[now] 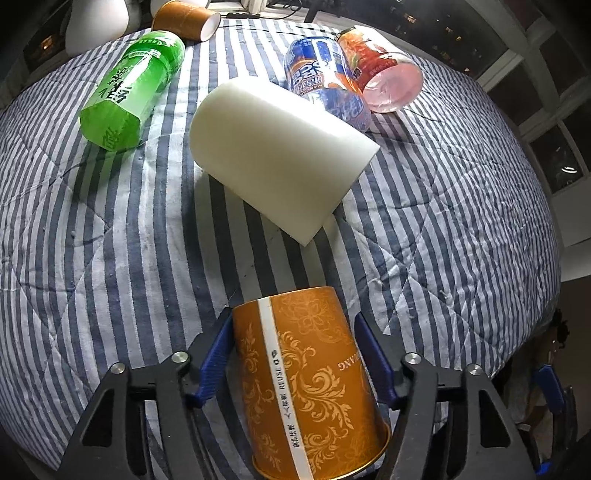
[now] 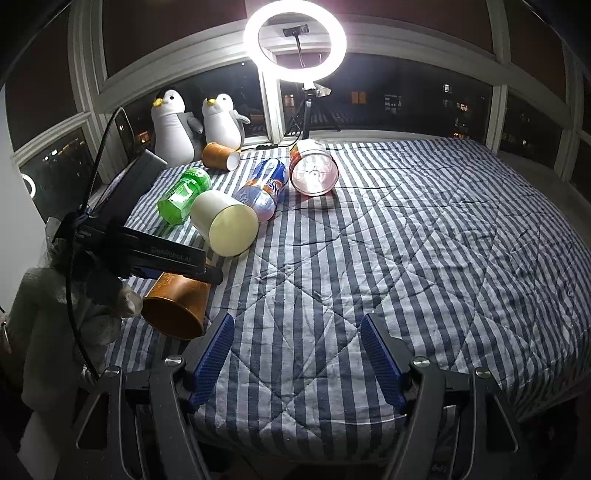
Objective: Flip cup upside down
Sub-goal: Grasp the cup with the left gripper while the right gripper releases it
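An orange paper cup with gold scrollwork (image 1: 306,376) sits between the blue pads of my left gripper (image 1: 291,332), which is shut on it. The cup is tilted, its closed base pointing away and its open rim toward the camera. In the right wrist view the same cup (image 2: 177,306) hangs tilted just above the striped quilt, open mouth facing down and forward, under the left gripper (image 2: 207,275). My right gripper (image 2: 297,332) is open and empty over the quilt near the bed's front edge.
On the striped quilt (image 1: 443,221) lie a white cup (image 1: 280,155), a green bottle (image 1: 133,92), a blue bottle (image 1: 325,81), a pink-based bottle (image 1: 384,74) and a second orange cup (image 1: 184,18). Two penguin toys (image 2: 173,125) and a ring light (image 2: 295,40) stand by the window.
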{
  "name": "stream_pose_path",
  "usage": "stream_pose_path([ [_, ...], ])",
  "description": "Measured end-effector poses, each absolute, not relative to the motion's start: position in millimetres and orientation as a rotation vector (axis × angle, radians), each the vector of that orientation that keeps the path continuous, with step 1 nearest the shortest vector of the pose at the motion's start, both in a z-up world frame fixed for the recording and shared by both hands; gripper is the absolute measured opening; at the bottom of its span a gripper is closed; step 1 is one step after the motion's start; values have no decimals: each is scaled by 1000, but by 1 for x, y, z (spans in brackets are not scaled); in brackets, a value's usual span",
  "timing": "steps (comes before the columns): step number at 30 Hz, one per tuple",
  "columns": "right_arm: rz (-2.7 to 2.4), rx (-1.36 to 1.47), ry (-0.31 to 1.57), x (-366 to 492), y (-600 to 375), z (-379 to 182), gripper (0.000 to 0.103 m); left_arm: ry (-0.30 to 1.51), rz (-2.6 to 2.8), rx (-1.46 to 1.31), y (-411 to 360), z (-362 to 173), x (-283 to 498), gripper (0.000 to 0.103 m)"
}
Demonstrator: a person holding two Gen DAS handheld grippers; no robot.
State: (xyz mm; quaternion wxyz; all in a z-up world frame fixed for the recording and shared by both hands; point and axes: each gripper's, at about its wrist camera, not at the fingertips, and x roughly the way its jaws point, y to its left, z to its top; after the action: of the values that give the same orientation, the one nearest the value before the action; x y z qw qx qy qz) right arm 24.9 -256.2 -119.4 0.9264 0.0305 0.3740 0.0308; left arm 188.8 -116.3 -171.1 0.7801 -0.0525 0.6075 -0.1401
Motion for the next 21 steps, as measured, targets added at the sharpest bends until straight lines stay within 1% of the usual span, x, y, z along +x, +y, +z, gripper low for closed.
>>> stream_pose_path([
  [6, 61, 64, 769, 25, -257, -120, 67, 1286, -322, -113, -116, -163, 184, 63],
  [21, 71, 65, 768, 25, -252, -122, 67, 1130, -311, -100, -101, -125, 162, 62],
])
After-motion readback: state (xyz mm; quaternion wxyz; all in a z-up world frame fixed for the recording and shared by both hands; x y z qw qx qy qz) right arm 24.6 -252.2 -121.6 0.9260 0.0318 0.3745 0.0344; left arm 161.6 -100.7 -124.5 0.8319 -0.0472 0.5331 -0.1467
